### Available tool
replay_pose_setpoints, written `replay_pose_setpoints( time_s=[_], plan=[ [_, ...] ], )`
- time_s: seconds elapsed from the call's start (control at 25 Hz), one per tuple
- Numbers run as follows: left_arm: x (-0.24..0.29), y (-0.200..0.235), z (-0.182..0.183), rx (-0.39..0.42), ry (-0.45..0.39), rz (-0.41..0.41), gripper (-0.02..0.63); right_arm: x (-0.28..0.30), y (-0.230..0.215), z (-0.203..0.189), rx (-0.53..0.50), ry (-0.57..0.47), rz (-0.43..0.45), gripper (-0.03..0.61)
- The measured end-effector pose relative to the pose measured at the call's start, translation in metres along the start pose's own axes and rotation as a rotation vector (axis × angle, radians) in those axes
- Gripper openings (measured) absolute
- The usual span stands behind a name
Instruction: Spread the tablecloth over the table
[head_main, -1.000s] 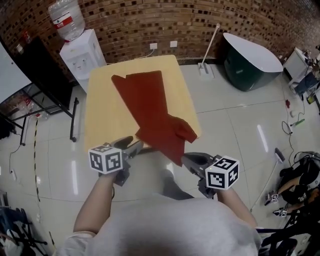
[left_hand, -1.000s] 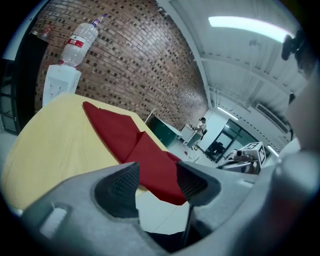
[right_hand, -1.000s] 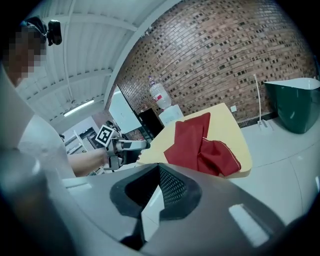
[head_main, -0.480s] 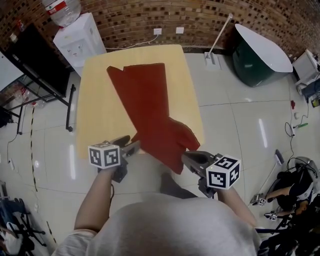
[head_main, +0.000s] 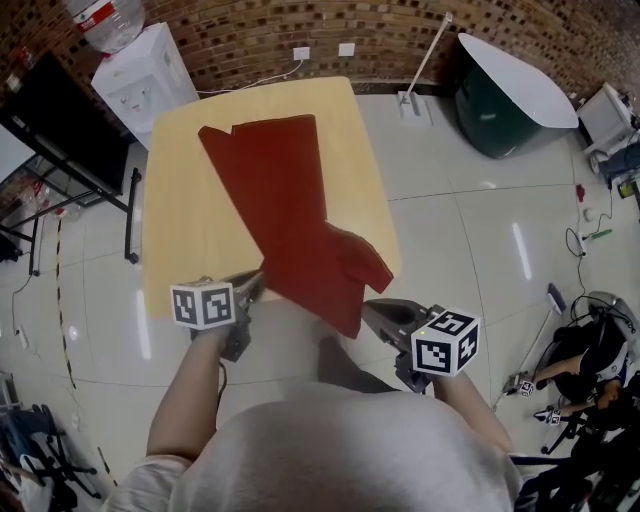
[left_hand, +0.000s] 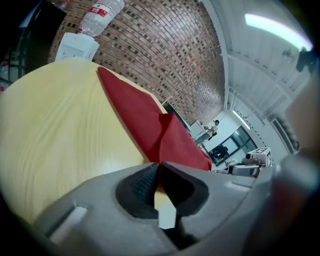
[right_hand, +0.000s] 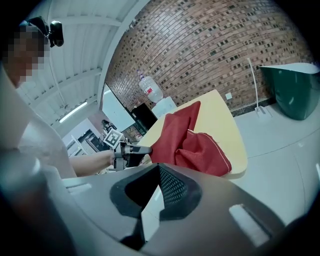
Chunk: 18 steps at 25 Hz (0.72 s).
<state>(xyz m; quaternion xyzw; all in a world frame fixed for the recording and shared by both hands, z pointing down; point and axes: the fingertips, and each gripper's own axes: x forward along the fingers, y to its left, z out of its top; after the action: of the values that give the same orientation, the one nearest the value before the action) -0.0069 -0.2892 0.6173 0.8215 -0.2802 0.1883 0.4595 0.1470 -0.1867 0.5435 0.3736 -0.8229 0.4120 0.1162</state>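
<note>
1. Left gripper view: the left claw (left_hand: 159, 165) is seen clamped on the near edge of the red tablecloth (left_hand: 142, 117), with the fabric running straight into the closed jaws. 1 second ago these jaws were held wide apart just beside that edge, so a grip has only just been taken.
2. The left claw has also been brought lower, down to the near edge of the wooden surface (left_hand: 55, 135).
3. In the right gripper view, the right claw (right_hand: 159, 168) is seen with its jaws together and nothing between them, as it was 1 second ago. The hanging corner of the tablecloth lies just beside its tip in the head view, but it is not gripped.
4. The tablecloth is laid as a long folded strip running diagonally from the far left of the surface to the near right. It is bunched at the near end, and 1 corner hangs over the near edge. Most of the surface is left bare.
5. The spreading is judged to be barely begun. 1 edge is now held, and a second hold by the right claw is probably needed before the folds can be drawn open.
6. Counted: 2 claws, 1 tablecloth, 1 surface, and 1 water dispenser (head_main: 135, 75) beyond the far left corner.
</note>
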Motion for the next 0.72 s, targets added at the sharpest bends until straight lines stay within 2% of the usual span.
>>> replay_pose_setpoints(
  time_s=[0.12, 0.28, 0.44, 0.48, 0.52, 0.56, 0.72],
  plan=[
    [-0.001, 0.002, 0.0, -0.012, 0.007, 0.007, 0.011, -0.001, -0.007, -0.003, 0.015, -0.014, -0.025, -0.002],
    [-0.003, 0.002, -0.002, -0.003, 0.005, 0.014, 0.009, -0.007, -0.039, -0.011, 0.05, -0.044, -0.114, -0.002],
    [-0.008, -0.002, -0.002, 0.006, 0.006, 0.02, 0.009, -0.02, -0.077, -0.018, 0.139, -0.1, -0.202, -0.002],
    [-0.009, -0.003, -0.002, 0.007, 0.005, 0.021, 0.009, -0.021, -0.084, -0.021, 0.181, -0.114, -0.195, 0.003],
    [-0.01, -0.004, -0.001, 0.008, 0.003, 0.022, 0.009, -0.021, -0.09, -0.023, 0.235, -0.128, -0.169, 0.083],
    [-0.011, -0.005, -0.002, 0.008, 0.003, 0.023, 0.009, -0.02, -0.094, -0.025, 0.296, -0.145, -0.13, 0.124],
    [-0.014, -0.006, -0.004, 0.015, 0.005, 0.031, 0.009, -0.009, -0.102, -0.026, 0.523, -0.224, 0.03, 0.165]
  ],
)
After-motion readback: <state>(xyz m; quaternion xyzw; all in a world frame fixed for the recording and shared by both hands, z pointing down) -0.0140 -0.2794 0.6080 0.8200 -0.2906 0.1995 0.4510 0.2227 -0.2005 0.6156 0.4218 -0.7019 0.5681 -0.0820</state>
